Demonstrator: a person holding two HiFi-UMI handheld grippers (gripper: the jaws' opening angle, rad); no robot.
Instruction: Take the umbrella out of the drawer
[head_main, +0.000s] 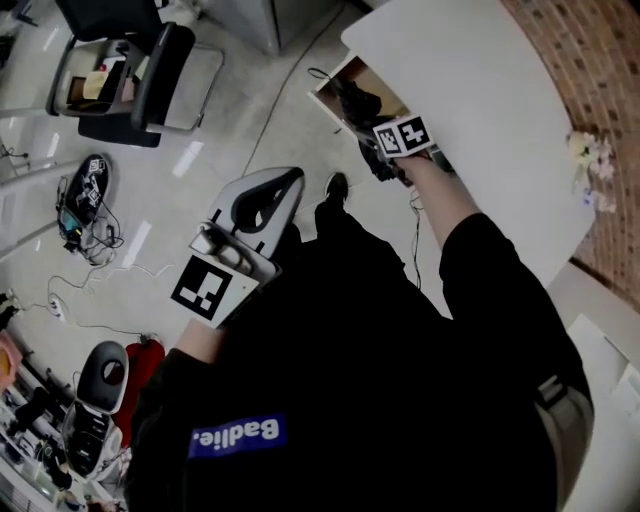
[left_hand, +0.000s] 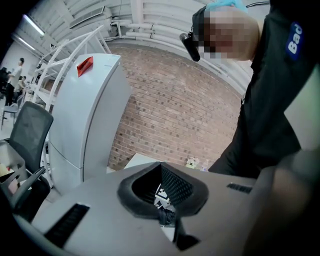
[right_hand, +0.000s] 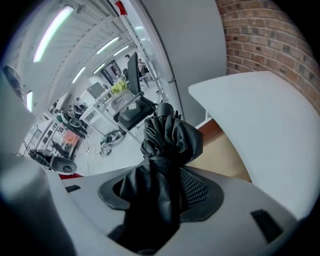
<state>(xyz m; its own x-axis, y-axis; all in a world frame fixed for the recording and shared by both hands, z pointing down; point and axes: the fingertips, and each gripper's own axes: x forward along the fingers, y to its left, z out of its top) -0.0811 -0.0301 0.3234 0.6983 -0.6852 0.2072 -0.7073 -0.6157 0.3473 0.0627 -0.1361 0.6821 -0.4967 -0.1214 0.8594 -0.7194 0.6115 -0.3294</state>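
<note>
Empty, with jaws drawn together, the left gripper (head_main: 290, 182) hangs at 9 o'clock near the person's chest, apparently kept out of the way. At 1 o'clock the right gripper (right_hand: 165, 195) clamps the folded black umbrella (right_hand: 167, 137) above the open drawer (head_main: 325, 97) under the white table (head_main: 480, 90), likely to clear its rim.

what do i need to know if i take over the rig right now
Right gripper: shut on the folded black umbrella, held above the open drawer at the white table's edge.
Left gripper: empty, jaw tips look together, held out to the side.
Done: umbrella gripped and up off the drawer bottom.
Left: carry it clear of the drawer and set it down.
</note>
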